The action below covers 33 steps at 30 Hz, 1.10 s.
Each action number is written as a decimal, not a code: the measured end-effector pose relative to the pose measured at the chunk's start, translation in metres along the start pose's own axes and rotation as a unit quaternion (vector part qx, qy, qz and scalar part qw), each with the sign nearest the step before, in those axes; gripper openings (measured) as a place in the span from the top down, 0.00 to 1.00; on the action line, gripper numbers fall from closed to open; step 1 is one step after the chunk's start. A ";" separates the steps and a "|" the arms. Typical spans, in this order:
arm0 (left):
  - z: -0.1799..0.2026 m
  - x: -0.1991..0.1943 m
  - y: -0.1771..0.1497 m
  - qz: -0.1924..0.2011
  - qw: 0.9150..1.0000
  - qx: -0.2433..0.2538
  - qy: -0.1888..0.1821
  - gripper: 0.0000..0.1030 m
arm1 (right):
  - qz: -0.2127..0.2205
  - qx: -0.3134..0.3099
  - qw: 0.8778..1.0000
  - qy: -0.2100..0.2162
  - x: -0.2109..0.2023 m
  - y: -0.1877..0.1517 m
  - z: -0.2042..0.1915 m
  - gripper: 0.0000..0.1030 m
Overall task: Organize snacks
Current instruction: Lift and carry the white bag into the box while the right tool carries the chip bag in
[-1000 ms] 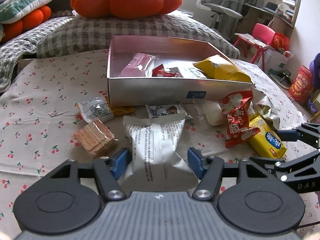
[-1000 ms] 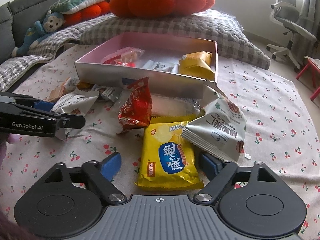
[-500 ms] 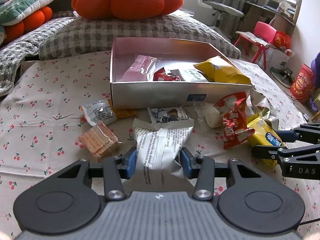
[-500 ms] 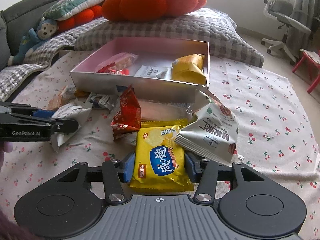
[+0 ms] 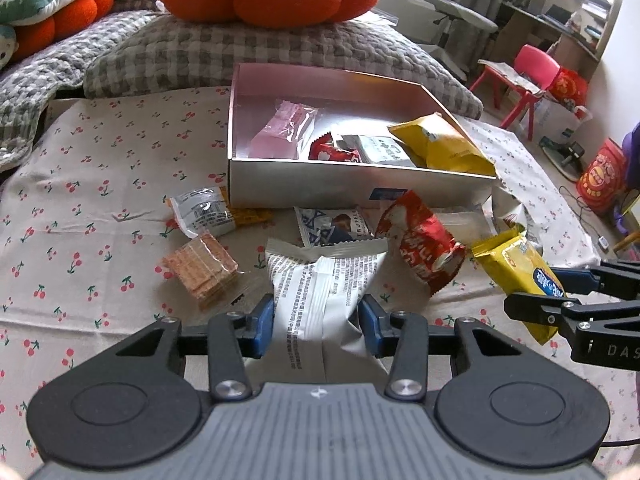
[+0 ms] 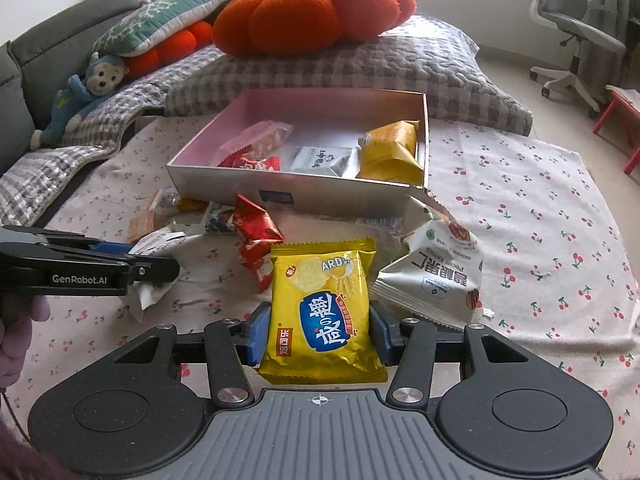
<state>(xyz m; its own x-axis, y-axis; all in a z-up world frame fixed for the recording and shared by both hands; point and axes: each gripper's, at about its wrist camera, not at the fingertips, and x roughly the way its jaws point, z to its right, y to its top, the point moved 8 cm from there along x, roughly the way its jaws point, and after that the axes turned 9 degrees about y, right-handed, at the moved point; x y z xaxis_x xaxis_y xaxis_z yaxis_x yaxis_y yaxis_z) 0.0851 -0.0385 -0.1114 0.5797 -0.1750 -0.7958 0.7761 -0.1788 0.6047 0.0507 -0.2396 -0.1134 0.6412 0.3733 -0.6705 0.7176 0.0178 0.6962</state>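
Observation:
An open silver box (image 5: 352, 186) (image 6: 336, 196) with a pink inside holds several snack packs. My left gripper (image 5: 318, 320) is shut on a white foil snack pack (image 5: 320, 292) and holds it above the cherry-print cloth. It shows at the left of the right wrist view (image 6: 152, 270). My right gripper (image 6: 318, 332) is shut on a yellow cracker pack (image 6: 324, 304), lifted off the cloth. It shows at the right of the left wrist view (image 5: 540, 298). Loose on the cloth lie a red pack (image 5: 424, 246) (image 6: 254, 236), a wafer pack (image 5: 200, 270) and a white pecan pack (image 6: 436, 276).
A checked grey cushion (image 5: 240, 52) with an orange pumpkin pillow (image 6: 316, 12) lies behind the box. A small truffle pack (image 5: 330, 226) and a clear-wrapped pack (image 5: 202, 214) lie in front of the box. An office chair (image 6: 572, 32) and a red stool (image 5: 528, 80) stand at the right.
Both grippers have closed on their packs, the left on the white foil pack and the right on the yellow cracker pack, and lifted them off the cloth.

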 end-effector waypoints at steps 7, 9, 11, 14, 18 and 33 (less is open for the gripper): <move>-0.003 -0.010 0.004 0.001 1.000 -0.014 -0.007 0.60 | 0.004 0.020 1.000 0.001 -0.014 0.006 0.003 0.52; -0.004 -0.012 0.006 0.000 1.000 -0.018 -0.008 0.60 | 0.005 0.025 1.000 0.000 -0.017 0.008 0.004 0.52; -0.005 -0.014 0.007 0.000 1.000 -0.021 -0.009 0.60 | 0.006 0.032 0.999 0.000 -0.021 0.010 0.005 0.52; -0.006 -0.018 0.010 0.002 1.000 -0.025 -0.011 0.60 | 0.007 0.042 0.999 0.001 -0.025 0.013 0.007 0.52; -0.008 -0.023 0.017 0.007 0.999 -0.034 -0.010 0.60 | 0.012 0.052 0.999 0.001 -0.029 0.019 0.010 0.52; 0.006 -0.028 0.060 0.042 0.995 -0.082 -0.023 0.60 | 0.043 0.102 0.994 -0.007 -0.026 0.058 0.025 0.52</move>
<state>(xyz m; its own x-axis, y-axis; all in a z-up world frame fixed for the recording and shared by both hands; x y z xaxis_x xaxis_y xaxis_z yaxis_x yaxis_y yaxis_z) 0.1135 -0.0504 -0.0524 0.6353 -0.2270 -0.7382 0.7578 -0.0009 0.6525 0.0830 -0.2715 -0.0623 0.7057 0.3526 -0.6146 0.6988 -0.2030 0.6859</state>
